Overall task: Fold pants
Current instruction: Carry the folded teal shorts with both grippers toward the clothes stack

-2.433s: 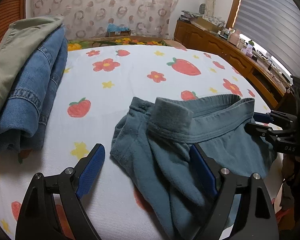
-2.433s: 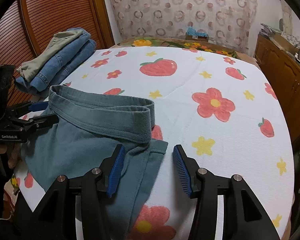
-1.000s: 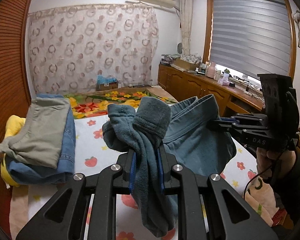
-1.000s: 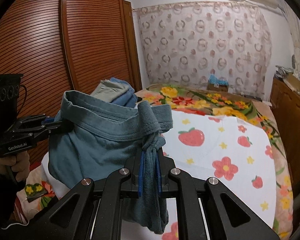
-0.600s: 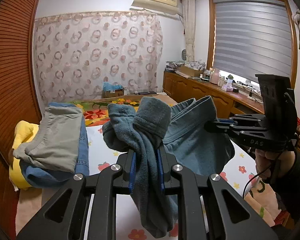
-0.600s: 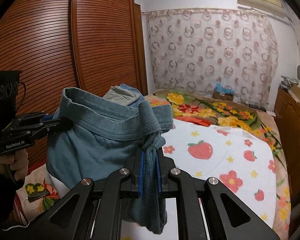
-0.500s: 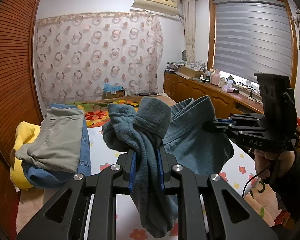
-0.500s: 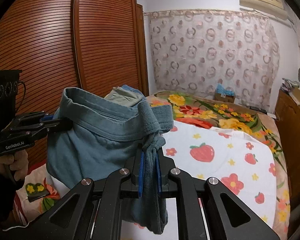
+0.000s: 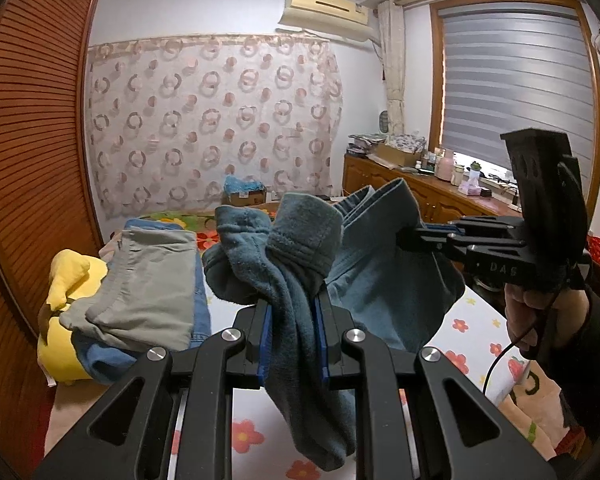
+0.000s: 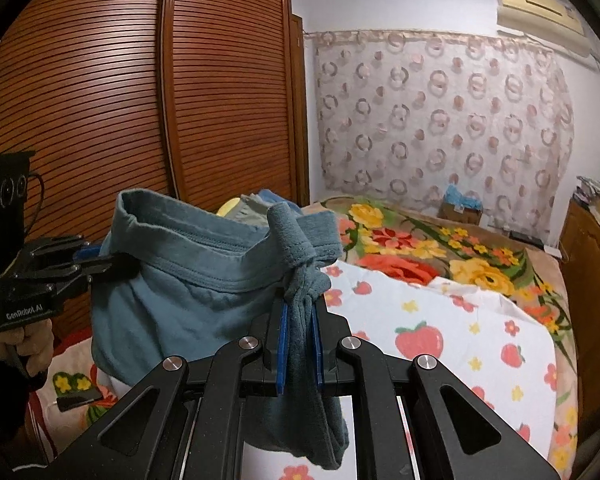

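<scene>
Both grippers still hold pants [image 9: 292, 264] aloft.

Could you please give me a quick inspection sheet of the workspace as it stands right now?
Surface: bed sheet with strawberry print, over a floral blanket.
Job's things: teal pants held up in the air by the waistband.
Clutter: pile of folded clothes at the bed's left side.
Grippers: left gripper shut on pants; right gripper shut on pants.
Cables: black cable hanging from the right gripper's handle.
Surroundings: wardrobe, curtain, window blind, air conditioner, cluttered sideboard.
</scene>
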Tool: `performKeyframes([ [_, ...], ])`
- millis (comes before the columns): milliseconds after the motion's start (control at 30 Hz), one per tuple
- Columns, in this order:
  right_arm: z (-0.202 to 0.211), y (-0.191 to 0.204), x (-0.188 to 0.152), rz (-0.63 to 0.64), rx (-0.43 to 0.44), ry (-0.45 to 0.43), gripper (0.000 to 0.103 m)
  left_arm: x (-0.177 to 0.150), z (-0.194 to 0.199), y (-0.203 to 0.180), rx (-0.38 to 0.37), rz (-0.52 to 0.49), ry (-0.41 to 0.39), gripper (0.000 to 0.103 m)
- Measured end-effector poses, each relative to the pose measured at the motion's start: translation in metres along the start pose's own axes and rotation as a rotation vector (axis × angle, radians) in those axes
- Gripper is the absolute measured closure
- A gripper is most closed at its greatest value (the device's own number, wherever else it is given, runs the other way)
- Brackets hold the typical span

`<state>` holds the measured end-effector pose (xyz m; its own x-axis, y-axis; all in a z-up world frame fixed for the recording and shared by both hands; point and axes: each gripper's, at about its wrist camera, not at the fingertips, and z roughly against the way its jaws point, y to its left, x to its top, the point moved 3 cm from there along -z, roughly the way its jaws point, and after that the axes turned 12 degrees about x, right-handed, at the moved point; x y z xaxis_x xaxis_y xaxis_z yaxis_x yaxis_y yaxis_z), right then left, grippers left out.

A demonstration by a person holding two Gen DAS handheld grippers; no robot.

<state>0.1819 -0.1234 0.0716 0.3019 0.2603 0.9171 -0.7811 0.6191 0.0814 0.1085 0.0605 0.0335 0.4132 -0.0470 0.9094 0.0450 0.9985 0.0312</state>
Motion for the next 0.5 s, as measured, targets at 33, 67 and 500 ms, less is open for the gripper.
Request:
performKeyframes([
  [33,-0.002,-0.001,0.002,0.002,0.005,-0.003,0.093,0.000,-0.001,0.003,0.005,0.005,0.001,0.084],
  [67,-0.005,-0.001,0.004,0.004,0.010,-0.004,0.093,0.001,-0.002,0.006,0.011,0.009,0.001,0.084],
  [500,-0.049,-0.032,0.021,0.033,0.052,0.029,0.093,0.010,-0.032,0.034,0.064,0.046,0.019,0.084],
])
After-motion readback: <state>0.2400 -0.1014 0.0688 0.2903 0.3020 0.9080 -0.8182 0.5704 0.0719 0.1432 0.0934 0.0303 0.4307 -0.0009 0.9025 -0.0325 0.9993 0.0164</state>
